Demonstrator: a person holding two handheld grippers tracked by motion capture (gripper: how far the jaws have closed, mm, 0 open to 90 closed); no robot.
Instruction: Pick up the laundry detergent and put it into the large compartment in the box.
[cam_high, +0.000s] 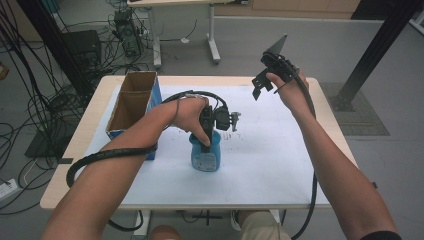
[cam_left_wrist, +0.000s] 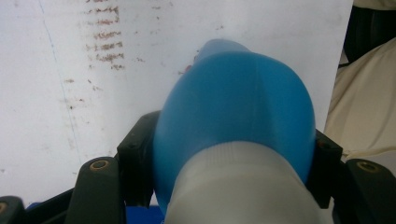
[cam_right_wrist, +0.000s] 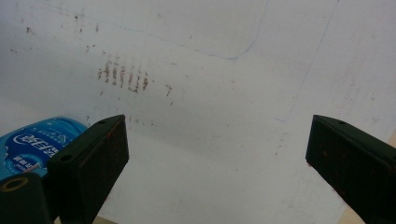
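A blue bottle (cam_high: 205, 156) with a white top stands upright on the white sheet (cam_high: 270, 165), near the table's middle. My left gripper (cam_high: 206, 139) comes down on it from above and is shut on it. In the left gripper view the black jaws press both sides of the bottle's (cam_left_wrist: 233, 107) blue shoulder, at the left gripper (cam_left_wrist: 229, 158), with the white top (cam_left_wrist: 233, 186) nearest the camera. My right gripper (cam_high: 260, 86) is held up in the air over the far right of the sheet. The right gripper (cam_right_wrist: 219, 154) is open with nothing between its pads, and the bottle's label (cam_right_wrist: 32, 140) shows at lower left.
An open cardboard box (cam_high: 131, 102) with blue sides stands at the table's left, close to my left forearm. The sheet carries faint brown marks (cam_right_wrist: 123, 77) and thin blue pen lines. A cable (cam_high: 105, 157) loops from the left gripper. Black frame posts and cables stand beyond the table.
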